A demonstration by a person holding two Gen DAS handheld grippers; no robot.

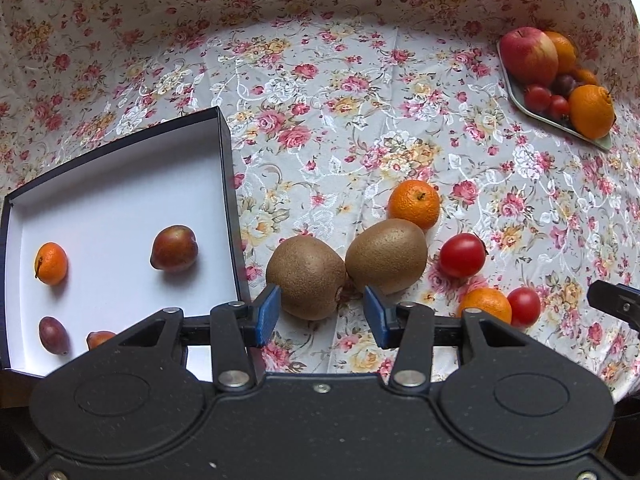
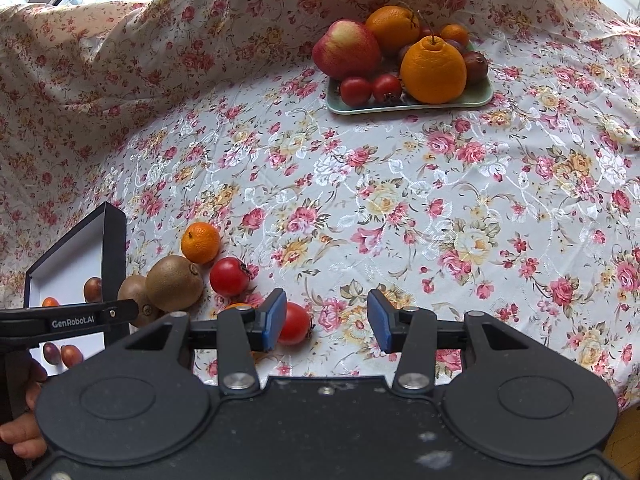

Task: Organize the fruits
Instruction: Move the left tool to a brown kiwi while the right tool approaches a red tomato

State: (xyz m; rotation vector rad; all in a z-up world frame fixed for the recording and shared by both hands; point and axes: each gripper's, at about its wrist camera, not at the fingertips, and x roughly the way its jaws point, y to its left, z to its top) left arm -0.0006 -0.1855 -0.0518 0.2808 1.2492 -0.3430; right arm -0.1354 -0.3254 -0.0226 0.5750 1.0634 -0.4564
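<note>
The white-lined box (image 1: 120, 184) holds a mandarin (image 1: 51, 263) and small reddish fruits. The green tray (image 2: 408, 109) carries an apple (image 2: 346, 49), oranges and tomatoes. Both the left gripper (image 1: 320, 314) and the right gripper (image 2: 327, 320) are spread wide, holding nothing.

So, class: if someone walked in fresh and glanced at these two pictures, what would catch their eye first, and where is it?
Probably the two brown kiwis, touching, just ahead of the open left gripper. Next, the heaped green plate at the far side of the floral tablecloth, with a big orange and a red apple. Then the white-lined box on the left.
</note>
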